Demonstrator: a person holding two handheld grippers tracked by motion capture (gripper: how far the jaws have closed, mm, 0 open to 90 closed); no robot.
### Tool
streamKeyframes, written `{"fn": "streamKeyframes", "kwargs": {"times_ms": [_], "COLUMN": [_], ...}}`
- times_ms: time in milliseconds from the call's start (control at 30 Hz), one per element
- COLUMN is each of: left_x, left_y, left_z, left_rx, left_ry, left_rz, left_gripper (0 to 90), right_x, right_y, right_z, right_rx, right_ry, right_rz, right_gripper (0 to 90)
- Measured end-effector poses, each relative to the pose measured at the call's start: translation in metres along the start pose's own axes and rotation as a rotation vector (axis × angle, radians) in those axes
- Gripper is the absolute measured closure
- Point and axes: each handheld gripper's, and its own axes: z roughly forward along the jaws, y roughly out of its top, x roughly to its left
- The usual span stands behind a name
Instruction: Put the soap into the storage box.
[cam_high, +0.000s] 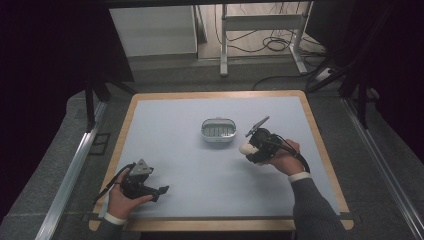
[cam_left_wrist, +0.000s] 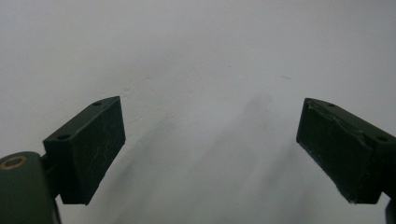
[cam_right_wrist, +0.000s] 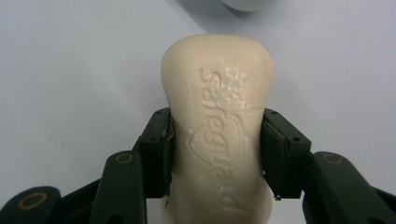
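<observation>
Clamping soap bar | right hand-held gripper | jaws pressing both sides

We look down on a lab-style recording station: a wood-edged table with a grey mat, dark curtains, metal rails, loose floor cables.

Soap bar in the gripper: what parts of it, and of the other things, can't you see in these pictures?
- Soap bar: in the right gripper view its lower end is cut off by the bottom edge; its sides sit behind the right gripper pads.
- Soap dish: in the high view it is too small to tell what lies inside; in the right gripper view the top edge cuts it off.
- Left gripper: its body is cut off by the bottom edge.
</observation>
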Motion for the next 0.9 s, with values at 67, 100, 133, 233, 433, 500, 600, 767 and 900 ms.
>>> {"fn": "streamKeyframes", "kwargs": {"times_ms": [67, 100, 133, 233, 433, 500, 600, 767, 900], "left_x": [0.0, 0.0, 0.0, -0.001, -0.001, -0.001, 0.0, 0.0, 0.0], "left_y": [0.0, 0.0, 0.0, 0.0, 0.0, 0.0, 0.0, 0.0, 0.0], "left_z": [0.0, 0.0, 0.001, 0.001, 0.002, 0.001, 0.0, 0.0, 0.0], "left_rx": [0.001, 0.002, 0.002, 0.005, 0.007, 0.005, 0.002, 0.003, 0.002], "left_ry": [0.0, 0.0, -0.001, 0.001, 0.001, 0.001, 0.001, 0.002, 0.0], "left_rz": [0.0, 0.0, -0.001, 0.001, 0.002, 0.002, 0.001, 0.001, 0.0], "left_gripper": [8.4, 8.4, 8.4, 8.4, 8.4, 8.4, 8.4, 8.4, 8.4], "right_x": [-0.001, -0.003, -0.003, -0.005, -0.011, -0.013, -0.015, -0.019, -0.021], "right_y": [0.001, 0.002, 0.002, 0.004, 0.013, 0.016, 0.019, 0.026, 0.032], "right_z": [0.0, 0.0, 0.0, 0.0, 0.002, 0.003, 0.004, 0.001, 0.001], "right_rx": [-0.004, -0.004, -0.004, -0.01, -0.02, -0.024, -0.022, -0.041, -0.041], "right_ry": [-0.002, -0.002, -0.002, -0.004, 0.009, 0.011, 0.006, 0.007, 0.008], "right_rz": [0.0, 0.0, 0.0, -0.003, -0.005, 0.002, -0.001, -0.004, -0.011], "right_gripper": [49.4, 49.4, 49.4, 49.4, 49.4, 49.4, 49.4, 49.4, 49.4]}}
